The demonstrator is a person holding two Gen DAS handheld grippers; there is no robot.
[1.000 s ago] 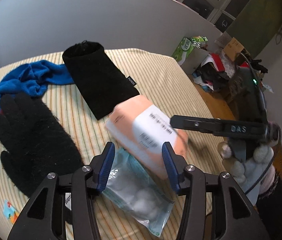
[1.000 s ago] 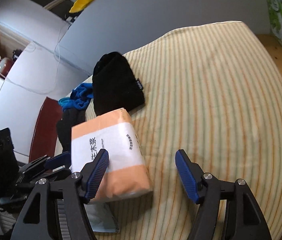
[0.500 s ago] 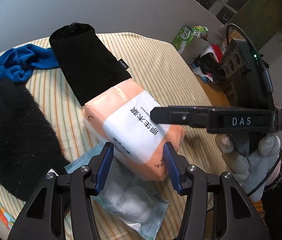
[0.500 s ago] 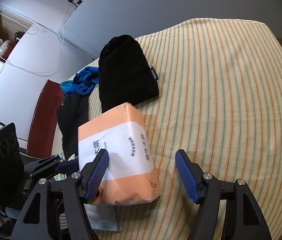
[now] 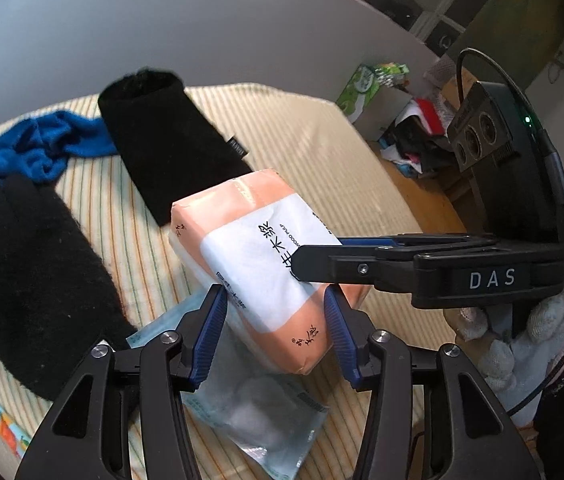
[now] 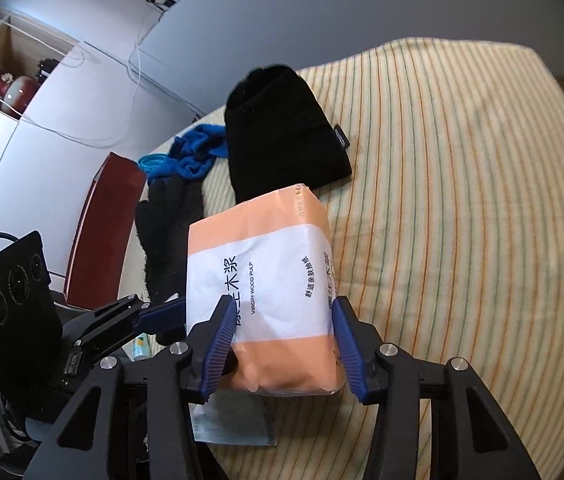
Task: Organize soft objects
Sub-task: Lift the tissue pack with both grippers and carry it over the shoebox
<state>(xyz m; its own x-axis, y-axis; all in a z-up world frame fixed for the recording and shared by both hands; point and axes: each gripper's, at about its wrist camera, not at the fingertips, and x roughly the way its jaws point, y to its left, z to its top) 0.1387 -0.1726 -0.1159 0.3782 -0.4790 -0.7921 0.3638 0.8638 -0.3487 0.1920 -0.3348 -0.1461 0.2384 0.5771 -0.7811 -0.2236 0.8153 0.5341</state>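
An orange and white tissue pack lies on the striped cloth, partly on a clear bag of cotton balls. My right gripper is shut on the tissue pack, one pad on each side. My left gripper is open, its pads either side of the pack's near end without pressing it. A black pouch, a blue cloth and a black glove lie further back and left.
The striped cloth covers the table. A green tissue box and clutter stand beyond the far right edge. A dark red chair back is at the table's left side. A grey wall runs behind.
My right gripper has closed from wide open onto the tissue pack. The pack has settled lower between my left gripper's pads, and both cameras have moved closer to it.
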